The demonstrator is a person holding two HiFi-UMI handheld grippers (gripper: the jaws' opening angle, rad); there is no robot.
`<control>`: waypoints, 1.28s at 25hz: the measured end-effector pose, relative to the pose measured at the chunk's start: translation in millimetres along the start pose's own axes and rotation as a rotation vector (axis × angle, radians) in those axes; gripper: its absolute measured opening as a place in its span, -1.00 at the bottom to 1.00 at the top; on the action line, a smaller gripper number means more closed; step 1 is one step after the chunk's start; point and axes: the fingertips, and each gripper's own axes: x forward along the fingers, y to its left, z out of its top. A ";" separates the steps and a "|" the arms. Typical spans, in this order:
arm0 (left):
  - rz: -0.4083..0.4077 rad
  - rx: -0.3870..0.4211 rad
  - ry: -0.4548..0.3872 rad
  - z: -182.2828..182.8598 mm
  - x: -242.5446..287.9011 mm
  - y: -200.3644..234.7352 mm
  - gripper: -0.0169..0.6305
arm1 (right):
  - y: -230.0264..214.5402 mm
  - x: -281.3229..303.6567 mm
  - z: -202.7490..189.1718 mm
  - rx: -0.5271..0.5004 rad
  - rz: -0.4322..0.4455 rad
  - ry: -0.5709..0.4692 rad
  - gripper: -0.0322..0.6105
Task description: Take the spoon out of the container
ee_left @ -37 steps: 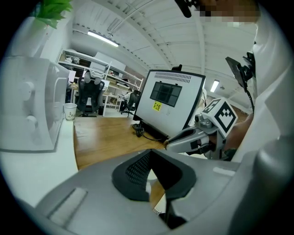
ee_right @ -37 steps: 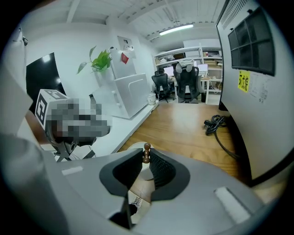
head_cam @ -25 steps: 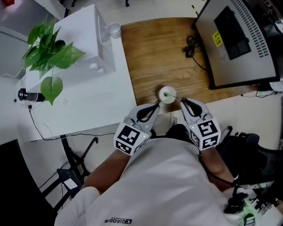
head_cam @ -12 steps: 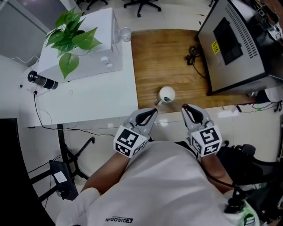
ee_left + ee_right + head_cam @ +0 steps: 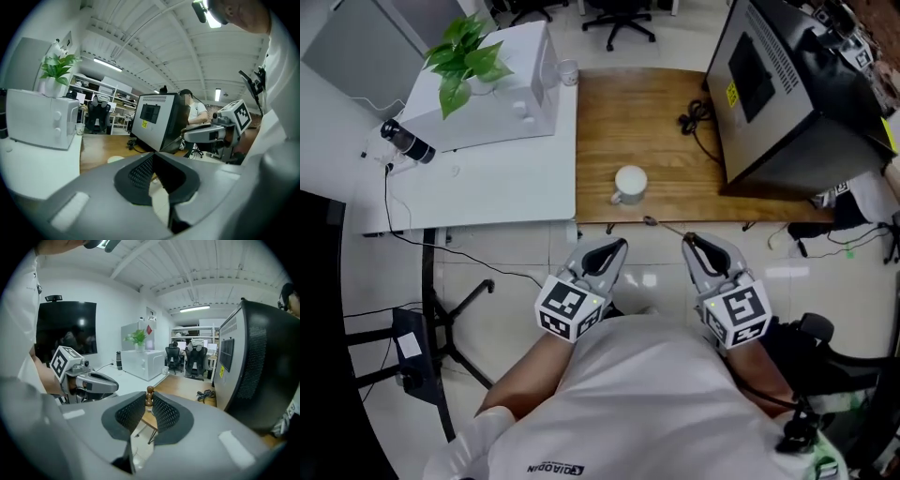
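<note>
A white mug (image 5: 630, 183) stands near the front edge of the wooden table (image 5: 628, 112). My right gripper (image 5: 687, 239) is shut on the spoon (image 5: 662, 225), which sticks out to the left over the floor, just off the table edge and clear of the mug. In the right gripper view the spoon's brown beaded handle end (image 5: 149, 396) is pinched between the mesh pads of the right gripper (image 5: 149, 403). My left gripper (image 5: 621, 244) hangs beside it with its tips together and nothing in them. The left gripper (image 5: 153, 154) half hides the mug (image 5: 115, 159).
A large black and grey machine (image 5: 778, 94) fills the table's right side, with a black cable (image 5: 694, 117) beside it. On the white table (image 5: 478, 192) at the left stand a white appliance (image 5: 487, 103), a plant (image 5: 469, 56) and a paper cup (image 5: 568, 70).
Both grippers have drawn back from the mug toward the person's body, past the table edge. The right one now holds the spoon clear of the mug.
</note>
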 end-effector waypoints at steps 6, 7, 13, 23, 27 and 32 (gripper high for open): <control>0.024 -0.030 -0.004 -29.7 -17.9 -71.2 -0.93 | 13.7 -53.7 -31.1 -0.008 0.033 0.001 -0.73; 0.031 -0.030 0.000 -35.9 -20.7 -80.5 -0.93 | 16.5 -60.4 -36.7 -0.007 0.040 0.004 -0.73; 0.069 -0.026 0.003 -50.7 -40.0 -105.7 -0.93 | 36.9 -87.5 -54.4 -0.003 0.077 0.003 -0.73; 0.001 -0.008 0.042 -45.2 -57.9 -100.3 -0.93 | 55.5 -79.5 -37.8 0.029 0.042 -0.015 -0.73; -0.009 0.012 0.042 -35.6 -64.5 -79.7 -0.93 | 65.3 -67.1 -27.1 0.029 0.029 -0.025 -0.73; -0.029 0.030 0.042 -32.4 -76.5 -70.8 -0.93 | 82.8 -61.2 -23.8 0.021 0.024 -0.022 -0.73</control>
